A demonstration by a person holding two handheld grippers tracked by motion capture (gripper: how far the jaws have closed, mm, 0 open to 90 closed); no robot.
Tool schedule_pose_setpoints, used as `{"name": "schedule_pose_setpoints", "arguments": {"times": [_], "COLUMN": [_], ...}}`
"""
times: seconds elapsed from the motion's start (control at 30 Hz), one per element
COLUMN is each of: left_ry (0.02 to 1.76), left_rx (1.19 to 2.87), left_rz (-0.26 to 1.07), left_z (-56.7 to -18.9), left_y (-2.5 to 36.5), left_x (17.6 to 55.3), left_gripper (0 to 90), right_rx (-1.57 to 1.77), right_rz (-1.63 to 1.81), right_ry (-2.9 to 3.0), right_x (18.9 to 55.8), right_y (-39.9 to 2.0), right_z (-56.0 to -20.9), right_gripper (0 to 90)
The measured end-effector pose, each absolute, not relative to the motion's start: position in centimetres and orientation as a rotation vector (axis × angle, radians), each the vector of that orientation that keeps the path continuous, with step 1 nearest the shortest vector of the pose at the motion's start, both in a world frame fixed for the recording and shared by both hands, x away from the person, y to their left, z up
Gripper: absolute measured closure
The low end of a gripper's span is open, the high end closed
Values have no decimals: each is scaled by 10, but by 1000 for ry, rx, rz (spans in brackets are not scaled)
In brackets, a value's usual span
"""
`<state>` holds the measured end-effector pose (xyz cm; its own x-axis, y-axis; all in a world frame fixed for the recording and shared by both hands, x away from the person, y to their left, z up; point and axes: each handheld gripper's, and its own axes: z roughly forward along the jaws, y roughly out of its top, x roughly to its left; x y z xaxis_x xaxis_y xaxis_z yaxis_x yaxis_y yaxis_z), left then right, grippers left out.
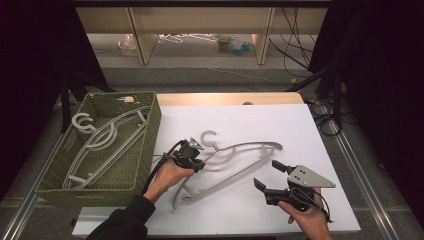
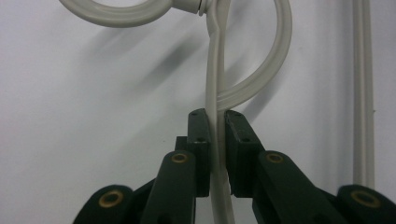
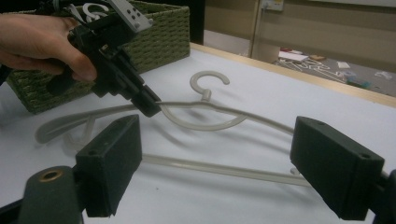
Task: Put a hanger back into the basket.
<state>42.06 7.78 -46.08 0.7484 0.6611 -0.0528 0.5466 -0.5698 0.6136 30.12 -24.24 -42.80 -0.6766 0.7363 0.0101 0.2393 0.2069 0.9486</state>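
Two grey plastic hangers [image 1: 102, 145] lie inside the green woven basket [image 1: 145, 150] at the left of the white tabletop [image 1: 300, 130] in the high view, and a third grey hanger [image 1: 235, 167] lies flat on the tabletop just right of that basket, hook toward the far edge. Nothing stands between that hanger and the basket. The left tool [image 1: 196, 161] sits on the hanger's upper arm, close below the hook, held by the left hand [image 1: 167, 175]. The right tool [image 1: 265, 175] hovers right of the hanger's lower bar, held by the right hand [image 1: 305, 215], jaws spread wide and empty.

In the left gripper view, the left tool [image 2: 216, 128] is clamped narrow on the hanger [image 2: 215, 93], both pads pressing the thin arm just below its curved loop.

In the right gripper view, the right tool [image 3: 215, 154] stands wide open with nothing between its pads; beyond it the hanger [image 3: 205, 119] lies on the tabletop, the left tool [image 3: 150, 108] pinching its arm, the basket [image 3: 163, 32] behind.
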Motion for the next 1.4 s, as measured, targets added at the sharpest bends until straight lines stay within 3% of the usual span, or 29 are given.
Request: {"name": "schedule_pose_setpoints", "arguments": {"times": [0.8, 1.4], "left_ry": [768, 809], "left_rx": [2280, 2108], "left_rz": [547, 561], "left_z": [-411, -367], "left_y": [95, 121], "left_x": [406, 394], "left_gripper": [820, 820], "right_rx": [899, 893], "right_rz": [1499, 1503], "right_ry": [2033, 2029], "right_x": [302, 302], "right_y": [-242, -242], "right_z": [-429, -429], "right_gripper": [177, 177]}}
